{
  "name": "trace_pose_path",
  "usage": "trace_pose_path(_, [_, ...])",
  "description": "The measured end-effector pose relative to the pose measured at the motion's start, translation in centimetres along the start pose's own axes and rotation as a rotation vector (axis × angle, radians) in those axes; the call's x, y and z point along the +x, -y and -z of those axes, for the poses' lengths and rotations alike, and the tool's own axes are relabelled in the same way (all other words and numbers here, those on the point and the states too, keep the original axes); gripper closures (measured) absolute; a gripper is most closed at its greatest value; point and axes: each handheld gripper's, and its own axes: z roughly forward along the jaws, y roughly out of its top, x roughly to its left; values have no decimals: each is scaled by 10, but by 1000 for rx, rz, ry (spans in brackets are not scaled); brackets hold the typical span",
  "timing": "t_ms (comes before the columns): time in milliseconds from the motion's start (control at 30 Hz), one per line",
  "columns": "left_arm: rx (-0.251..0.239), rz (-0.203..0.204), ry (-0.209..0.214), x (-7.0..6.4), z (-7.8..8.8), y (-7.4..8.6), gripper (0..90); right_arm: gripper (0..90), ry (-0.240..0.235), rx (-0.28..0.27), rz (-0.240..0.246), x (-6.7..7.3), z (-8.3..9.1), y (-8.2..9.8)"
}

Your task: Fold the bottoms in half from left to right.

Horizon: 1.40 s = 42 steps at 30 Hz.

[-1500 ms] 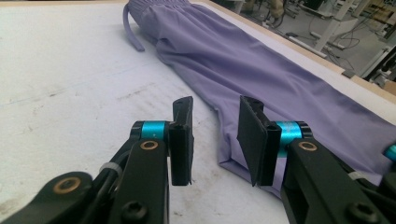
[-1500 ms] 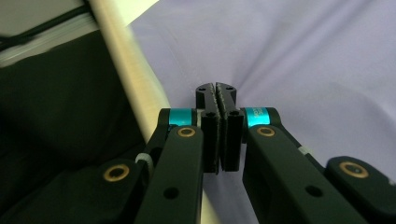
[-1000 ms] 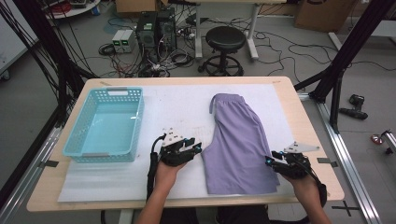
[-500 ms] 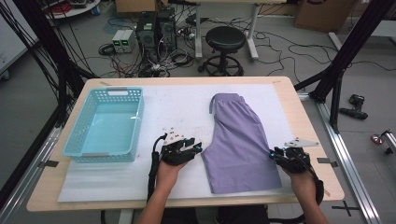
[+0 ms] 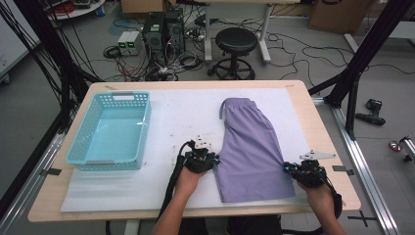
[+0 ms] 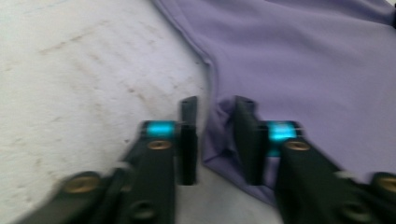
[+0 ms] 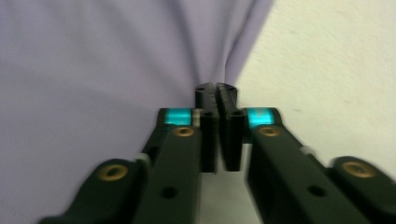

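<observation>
- while the purple shorts [image 5: 252, 147] lie flat on the white mat [image 5: 181, 117], right of centre, we've got both tools at their near corners.
- our left gripper [image 6: 215, 135] has just been closing; a fold of the left hem sits between its jaws, a narrow gap left.
- our right gripper [image 7: 217, 100] has just closed tight, pinching the right edge.
- the teal basket [image 5: 110, 131] sits well apart at left, nothing between it and the shorts.
- beyond the table: a stool [image 5: 236, 43], computer towers [image 5: 160, 30], cables.
</observation>
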Motion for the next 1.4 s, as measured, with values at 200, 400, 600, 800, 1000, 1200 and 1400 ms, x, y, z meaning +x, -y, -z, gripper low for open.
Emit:
trace_pose_path(200, [4, 23, 49, -3, 14, 12, 873, 900, -82, 20, -25, 6, 8, 7])
trace_pose_path(400, [-22, 26, 113, -10, 34, 31, 872, 900, -119, 31, -22, 15, 26, 24])
trace_pose_path(600, [-46, 9, 174, -19, 50, 43, 844, 883, -157, 34, -10, 27, 41, 38])
trace_pose_path(800, [-171, 10, 154, -2, 61, 31, 543, 517, -115, -126, -13, 14, 40, 13])
trace_pose_path(1000, [-276, -27, 139, 17, 64, 18, 441, 437, -101, -237, 12, -8, 18, -41])
trace_pose_path(1200, [-307, -41, 96, 30, 68, 4, 245, 320, -93, -210, 36, -18, -11, -81])
trace_pose_path(1400, [-313, -65, 58, 48, 73, -11, 236, 195, -114, -165, 79, -22, -34, -111])
